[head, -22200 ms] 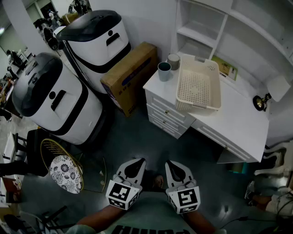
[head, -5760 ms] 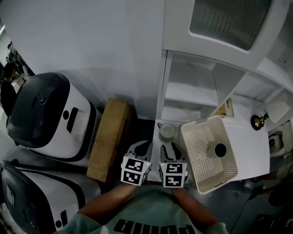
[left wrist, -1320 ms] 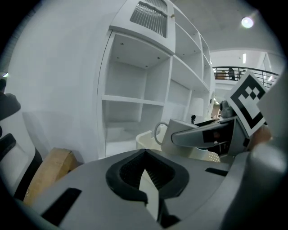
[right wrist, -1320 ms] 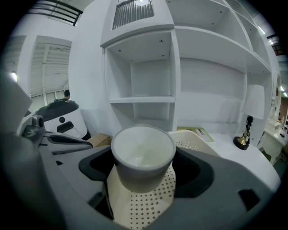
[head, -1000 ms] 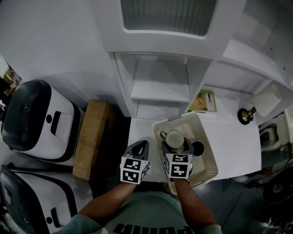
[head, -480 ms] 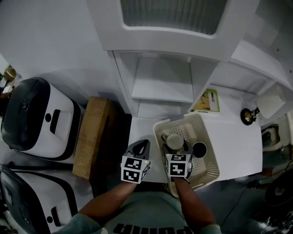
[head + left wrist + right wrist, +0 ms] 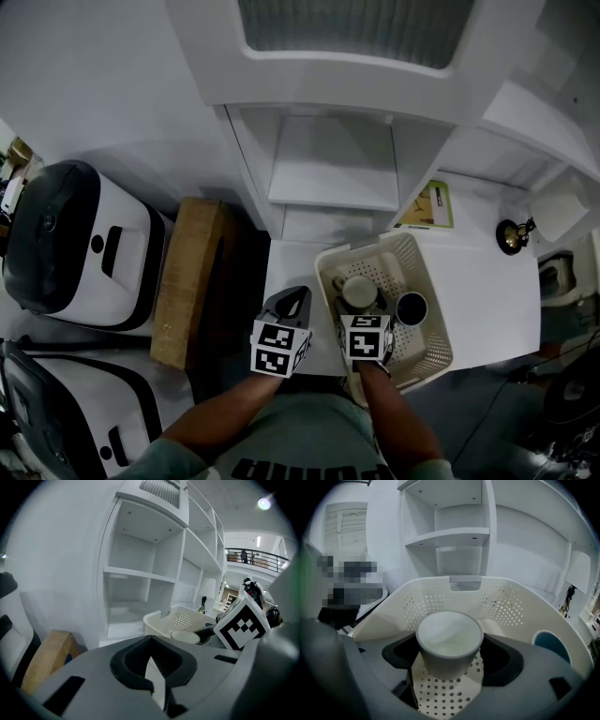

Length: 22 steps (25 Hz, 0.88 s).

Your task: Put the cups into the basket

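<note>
White desk (image 7: 487, 272) below open shelves carries a perforated basket (image 7: 424, 281). Right gripper (image 7: 450, 660) has its jaws clamped on a pale cup (image 7: 358, 292), upright inside the basket, with a dark cup (image 7: 411, 307) standing just to its right. Left gripper (image 7: 289, 305) hangs just left of the basket, jaws pressed together on nothing.

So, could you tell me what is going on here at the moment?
A person is loading cups into the cream perforated plastic basket on the white desk. The right tool grips a pale grey round cup, held upright inside the basket. A dark blue round cup already stands in it. The left tool is shut and empty, beside the basket.
</note>
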### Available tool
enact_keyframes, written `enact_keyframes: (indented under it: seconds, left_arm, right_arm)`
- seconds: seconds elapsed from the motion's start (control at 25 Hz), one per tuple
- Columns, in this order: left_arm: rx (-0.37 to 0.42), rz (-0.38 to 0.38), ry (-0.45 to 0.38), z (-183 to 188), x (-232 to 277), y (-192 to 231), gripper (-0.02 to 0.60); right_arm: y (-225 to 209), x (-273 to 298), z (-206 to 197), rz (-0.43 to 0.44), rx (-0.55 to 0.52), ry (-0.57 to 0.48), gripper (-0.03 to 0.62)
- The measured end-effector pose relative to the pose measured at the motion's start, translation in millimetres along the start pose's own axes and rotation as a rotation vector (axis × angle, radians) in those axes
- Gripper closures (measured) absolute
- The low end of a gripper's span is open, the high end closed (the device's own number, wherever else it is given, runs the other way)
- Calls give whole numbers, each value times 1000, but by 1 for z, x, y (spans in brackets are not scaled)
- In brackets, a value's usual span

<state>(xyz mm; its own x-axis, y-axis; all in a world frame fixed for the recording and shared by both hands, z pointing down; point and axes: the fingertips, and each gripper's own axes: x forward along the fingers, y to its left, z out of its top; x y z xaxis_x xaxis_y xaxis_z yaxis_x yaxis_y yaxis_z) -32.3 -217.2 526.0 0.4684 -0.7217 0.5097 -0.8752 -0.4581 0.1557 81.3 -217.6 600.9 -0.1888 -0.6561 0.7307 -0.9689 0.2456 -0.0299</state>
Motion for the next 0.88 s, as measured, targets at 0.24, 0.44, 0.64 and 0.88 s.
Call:
enact_keyframes:
  seconds: [0.24, 0.44, 0.64, 0.88]
  left_arm:
    - [3, -9, 6, -1, 0, -1, 575]
    - [7, -14, 7, -1, 0, -4, 575]
    - [9, -16, -2, 2, -2, -7, 575]
    - [11, -16, -16, 6, -9, -13, 575]
  right_arm:
    - [0, 4, -6, 5, -3, 17, 210]
    - [4, 5, -11, 36, -14, 45, 210]
    - [8, -1, -12, 60, -27, 44, 210]
    - [8, -20, 1, 62, -29, -17, 212]
